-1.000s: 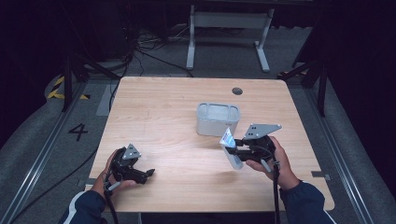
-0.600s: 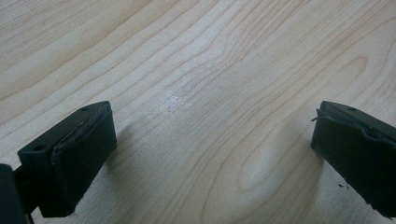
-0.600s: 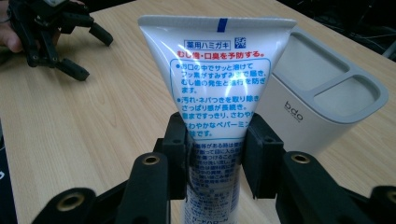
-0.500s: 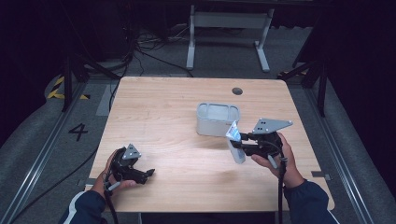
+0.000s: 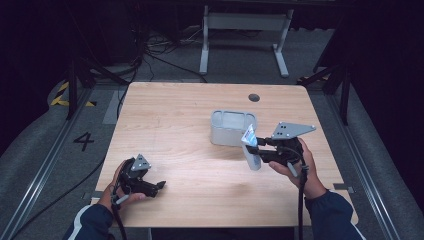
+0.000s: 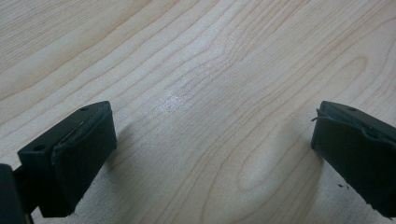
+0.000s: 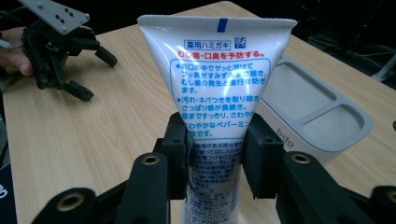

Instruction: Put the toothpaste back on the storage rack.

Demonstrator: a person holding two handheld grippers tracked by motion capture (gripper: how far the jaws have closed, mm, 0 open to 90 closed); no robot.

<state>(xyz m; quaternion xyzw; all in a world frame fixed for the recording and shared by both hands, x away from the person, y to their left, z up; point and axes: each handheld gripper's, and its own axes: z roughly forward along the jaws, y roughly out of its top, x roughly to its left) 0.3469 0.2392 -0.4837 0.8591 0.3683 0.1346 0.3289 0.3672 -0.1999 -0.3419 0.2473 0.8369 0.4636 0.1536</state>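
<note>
Beside the grey container [image 5: 233,128], right gripper [image 5: 256,148] clamping seemingly upright toothpaste tube [image 7: 219,88], left gripper [image 5: 156,187] spread wide.

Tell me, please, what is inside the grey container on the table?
The grey container has two compartments; both look empty. The toothpaste tube, held by the right gripper, covers its near corner, so that part is hidden.

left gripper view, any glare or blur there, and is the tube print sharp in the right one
Left gripper view: a pale glare patch on the table, soft shadows beside the jaws, grain sharp. Right gripper view: the tube print is crisp and evenly lit; the grey container behind is slightly soft.
</note>
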